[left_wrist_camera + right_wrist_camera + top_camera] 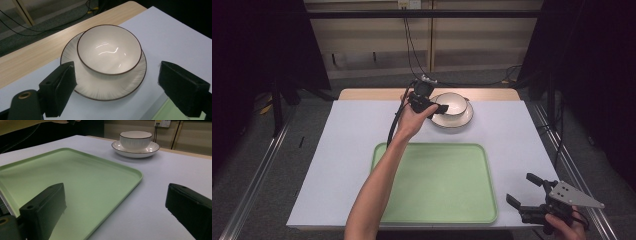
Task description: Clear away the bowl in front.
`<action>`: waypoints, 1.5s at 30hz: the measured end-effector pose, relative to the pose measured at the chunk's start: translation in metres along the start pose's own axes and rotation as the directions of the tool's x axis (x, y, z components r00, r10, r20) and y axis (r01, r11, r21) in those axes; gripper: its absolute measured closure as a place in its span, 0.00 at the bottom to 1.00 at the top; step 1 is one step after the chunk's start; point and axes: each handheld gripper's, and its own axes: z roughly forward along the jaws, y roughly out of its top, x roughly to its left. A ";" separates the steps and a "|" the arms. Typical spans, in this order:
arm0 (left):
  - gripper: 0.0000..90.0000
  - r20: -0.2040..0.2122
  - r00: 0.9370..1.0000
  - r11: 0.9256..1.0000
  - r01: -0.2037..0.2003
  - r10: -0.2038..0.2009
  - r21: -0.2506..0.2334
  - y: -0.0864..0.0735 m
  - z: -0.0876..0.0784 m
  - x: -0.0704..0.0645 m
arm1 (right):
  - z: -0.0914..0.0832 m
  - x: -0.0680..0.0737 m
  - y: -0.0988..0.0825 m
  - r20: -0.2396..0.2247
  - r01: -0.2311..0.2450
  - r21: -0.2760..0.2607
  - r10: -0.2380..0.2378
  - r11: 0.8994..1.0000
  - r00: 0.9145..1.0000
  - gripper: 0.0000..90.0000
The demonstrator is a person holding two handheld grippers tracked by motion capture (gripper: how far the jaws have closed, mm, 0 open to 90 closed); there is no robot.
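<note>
Jaws of the left gripper (439, 107) stood wide apart with nothing between the pads, and no pad pressed on anything. Just ahead of that gripper sat the bowl (109, 48), upright and empty, resting on the plate (105, 85). In the left gripper view, the plate's near rim lay just beyond the gap between the jaws, its left edge passing behind the left jaw; whether that jaw touched the rim could not be told. The bowl stood a little farther ahead, clear of both jaws. The right gripper (524, 192) was also open and empty, held low over the surface (160, 195), with the green tray (75, 182) just ahead on its left and the bowl well beyond.
</note>
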 end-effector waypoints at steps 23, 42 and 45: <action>0.35 -0.040 0.997 0.983 0.067 -0.061 0.173 0.015 0.061 0.031 | -0.002 0.001 -0.002 -0.021 0.007 0.002 -0.007 1.000 1.000 0.03; 0.66 -0.042 0.987 0.943 0.162 -0.156 0.292 0.010 0.093 0.041 | -0.001 0.000 -0.003 -0.024 0.002 0.008 -0.002 1.000 1.000 0.03; 0.68 -0.026 0.982 0.928 0.185 -0.187 0.324 0.012 0.094 0.045 | -0.001 0.000 -0.003 -0.036 0.005 0.012 -0.004 1.000 0.999 0.03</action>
